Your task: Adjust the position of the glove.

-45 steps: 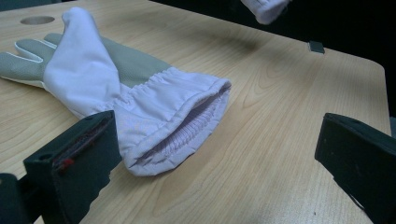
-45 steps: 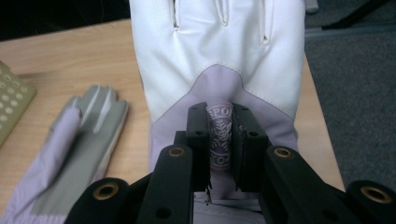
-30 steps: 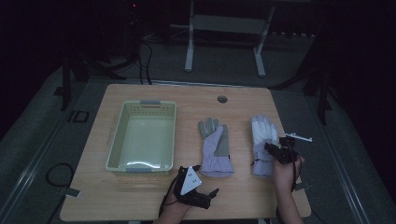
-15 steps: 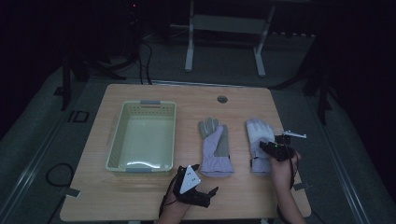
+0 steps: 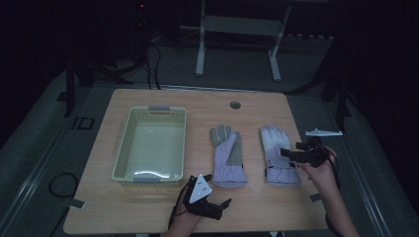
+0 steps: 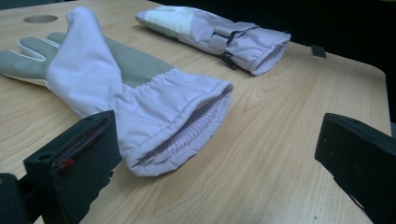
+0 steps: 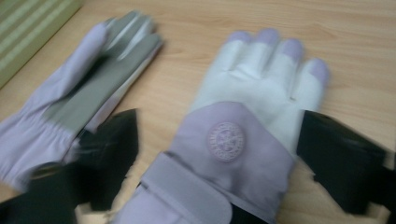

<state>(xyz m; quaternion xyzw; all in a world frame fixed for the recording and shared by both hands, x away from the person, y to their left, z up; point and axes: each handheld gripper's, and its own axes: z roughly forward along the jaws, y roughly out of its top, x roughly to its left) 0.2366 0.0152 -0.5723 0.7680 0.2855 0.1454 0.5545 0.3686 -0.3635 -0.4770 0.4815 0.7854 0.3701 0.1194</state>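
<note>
- Your right gripper (image 5: 289,153) has just been opening; its jaws now stand wide above the right glove (image 5: 276,155), nothing between them.
- Your left gripper (image 5: 222,205), wide open and empty, waits near the left glove (image 5: 227,155); both gloves lie outside the basket (image 5: 150,145).

Two lilac gloves flat on table, centre-right of high view: left glove (image 5: 227,154) palm up, right glove (image 5: 276,153) back up.

Both gloves (image 5: 228,155) (image 5: 277,157) are soft matt cloth with grey and white smoother panels; the surface (image 5: 148,212) is grained wood; the basket (image 5: 123,148) is perforated plastic.
</note>
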